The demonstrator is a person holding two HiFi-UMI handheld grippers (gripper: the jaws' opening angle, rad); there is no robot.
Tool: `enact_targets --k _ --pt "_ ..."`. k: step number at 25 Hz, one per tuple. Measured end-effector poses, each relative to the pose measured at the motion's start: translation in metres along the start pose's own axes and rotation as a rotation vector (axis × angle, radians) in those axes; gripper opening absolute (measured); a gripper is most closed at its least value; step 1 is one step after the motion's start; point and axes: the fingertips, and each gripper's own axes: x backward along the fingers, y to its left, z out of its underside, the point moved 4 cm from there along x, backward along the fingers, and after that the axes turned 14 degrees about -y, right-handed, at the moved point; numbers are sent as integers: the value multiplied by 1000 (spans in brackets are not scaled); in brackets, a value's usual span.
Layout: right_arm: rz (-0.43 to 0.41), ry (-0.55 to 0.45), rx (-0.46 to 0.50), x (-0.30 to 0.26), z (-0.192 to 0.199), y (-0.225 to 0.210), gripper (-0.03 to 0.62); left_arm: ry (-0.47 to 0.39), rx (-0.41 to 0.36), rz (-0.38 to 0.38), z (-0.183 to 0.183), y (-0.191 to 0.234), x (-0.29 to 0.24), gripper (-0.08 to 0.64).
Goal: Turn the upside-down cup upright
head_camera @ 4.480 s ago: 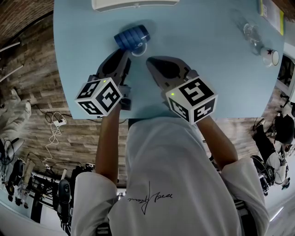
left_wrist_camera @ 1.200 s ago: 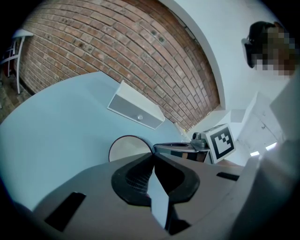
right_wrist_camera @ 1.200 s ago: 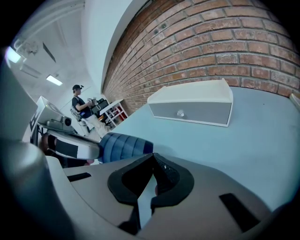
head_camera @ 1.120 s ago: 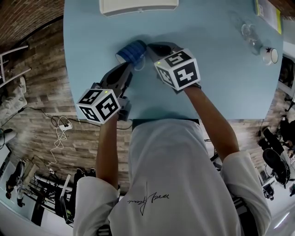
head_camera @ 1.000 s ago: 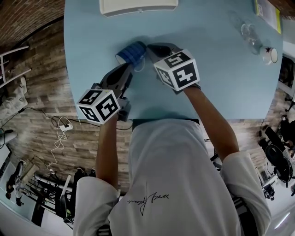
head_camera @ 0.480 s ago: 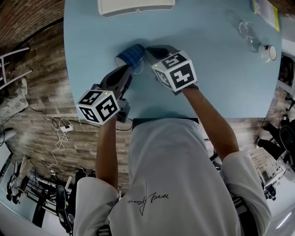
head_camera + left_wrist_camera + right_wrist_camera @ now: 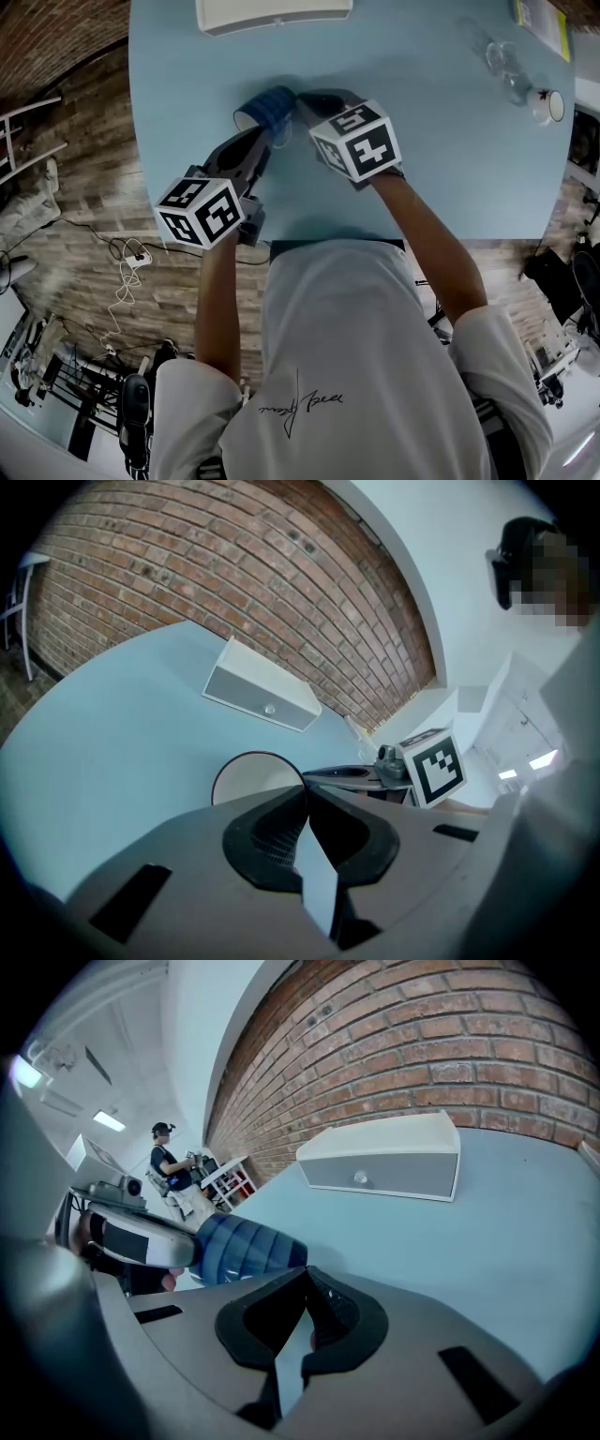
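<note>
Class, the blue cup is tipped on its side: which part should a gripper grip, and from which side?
Grip the cup by its thin rim wall, one jaw inside the open mouth, coming from the person's left, where the mouth faces. The round ribbed body offers no flat faces, so a pinch there may slip.

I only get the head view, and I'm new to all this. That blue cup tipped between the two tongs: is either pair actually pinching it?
Observer: It seems not. The left gripper view shows the left tongs shut tip to tip, with the cup rim right at their tips.
Visitor: And the right pair?
Observer: The right gripper view shows the right tongs shut too, with nothing between them, close to the cup's closed end.
Visitor: Is anything inside the cup?
Observer: The left gripper view looks straight into its white inside, which appears empty.
</note>
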Motion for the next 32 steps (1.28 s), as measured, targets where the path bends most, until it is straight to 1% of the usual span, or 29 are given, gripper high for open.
enact_targets --k 23,32 --pt "9 -3 -38 -4 3 -10 21 46 -33 14 -8 -9 -13 23" --pt "13 -6 -55 -3 4 -12 21 50 -42 15 -11 -13 -18 25"
